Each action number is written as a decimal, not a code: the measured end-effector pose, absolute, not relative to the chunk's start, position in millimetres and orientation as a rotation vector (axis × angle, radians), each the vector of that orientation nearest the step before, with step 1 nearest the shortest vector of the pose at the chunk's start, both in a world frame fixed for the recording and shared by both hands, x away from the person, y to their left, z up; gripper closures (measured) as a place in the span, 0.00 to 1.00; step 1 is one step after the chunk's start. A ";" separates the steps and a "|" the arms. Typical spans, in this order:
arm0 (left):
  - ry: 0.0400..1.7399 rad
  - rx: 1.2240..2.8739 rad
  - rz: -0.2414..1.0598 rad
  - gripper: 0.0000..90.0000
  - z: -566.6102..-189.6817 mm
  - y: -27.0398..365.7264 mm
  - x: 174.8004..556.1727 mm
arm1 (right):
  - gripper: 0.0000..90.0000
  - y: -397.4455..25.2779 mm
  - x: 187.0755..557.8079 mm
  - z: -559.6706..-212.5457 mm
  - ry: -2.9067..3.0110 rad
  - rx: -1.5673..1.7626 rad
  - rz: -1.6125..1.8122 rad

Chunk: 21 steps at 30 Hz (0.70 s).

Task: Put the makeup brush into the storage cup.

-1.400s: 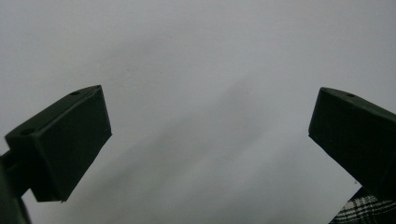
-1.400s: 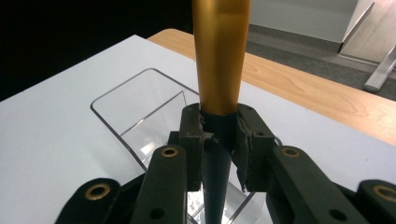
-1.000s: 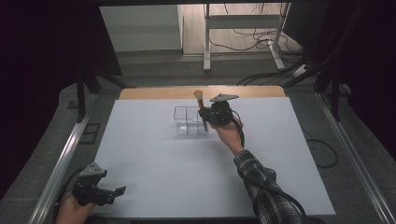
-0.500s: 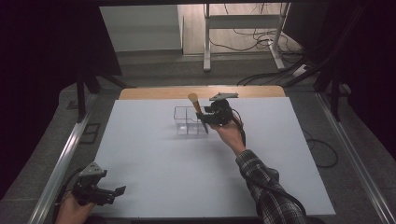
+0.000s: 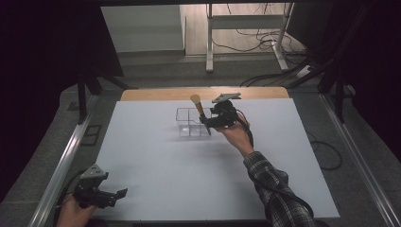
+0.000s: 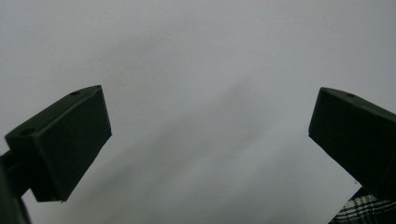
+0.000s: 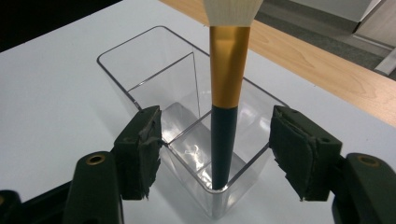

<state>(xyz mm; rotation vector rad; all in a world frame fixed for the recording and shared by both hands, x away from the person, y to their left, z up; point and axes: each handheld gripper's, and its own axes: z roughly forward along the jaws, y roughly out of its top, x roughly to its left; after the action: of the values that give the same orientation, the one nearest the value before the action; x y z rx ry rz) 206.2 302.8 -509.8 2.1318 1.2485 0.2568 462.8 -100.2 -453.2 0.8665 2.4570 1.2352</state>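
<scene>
1. The top of the makeup brush is cut off by the upper edge of the right gripper view, so there I see just the start of its pale bristles, the gold ferrule and the dark handle.
2. The clear organizer is see-through and hard to read from the high view; its inner dividers are plainer in the right gripper view, though I cannot count all the compartments.
3. The brush stands nearly upright with its handle end down in the corner compartment nearest the right gripper, bristles up.
4. The right gripper is released: its jaws stand wide apart, one on each side of the handle, with a clear gap on both sides. Neither pad touches the brush.
5. Whether the left-hand pad touches the organizer's wall I cannot tell; it sits just beside it.
6. In the high view the organizer sits toward the far middle of the white table, with the brush leaning slightly above it and the right gripper beside it.
7. The left gripper rests at the near left corner of the table, well apart from all this, its jaws spread wide and holding nothing.
8. A bit of plaid sleeve pokes into the left gripper view's corner.
</scene>
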 end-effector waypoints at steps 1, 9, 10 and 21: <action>1.249 2.133 0.257 0.00 -509.9 302.7 206.2 | 0.37 -100.5 462.6 -453.0 2.463 0.862 1.228; 1.250 2.133 0.257 0.00 -510.0 302.8 206.1 | 0.29 -102.0 458.4 -448.3 2.515 0.823 1.201; 1.250 2.133 0.257 0.00 -510.0 302.8 206.1 | 0.29 -102.0 458.4 -448.3 2.515 0.823 1.201; 1.267 2.124 0.252 0.00 -510.3 303.9 206.6 | 0.17 -105.1 449.7 -443.2 2.532 0.821 1.131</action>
<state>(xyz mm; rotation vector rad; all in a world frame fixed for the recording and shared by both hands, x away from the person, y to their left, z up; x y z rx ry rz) 206.6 303.9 -510.3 2.1243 1.2669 0.2518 449.7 -105.1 -443.2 0.8214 2.5318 1.1307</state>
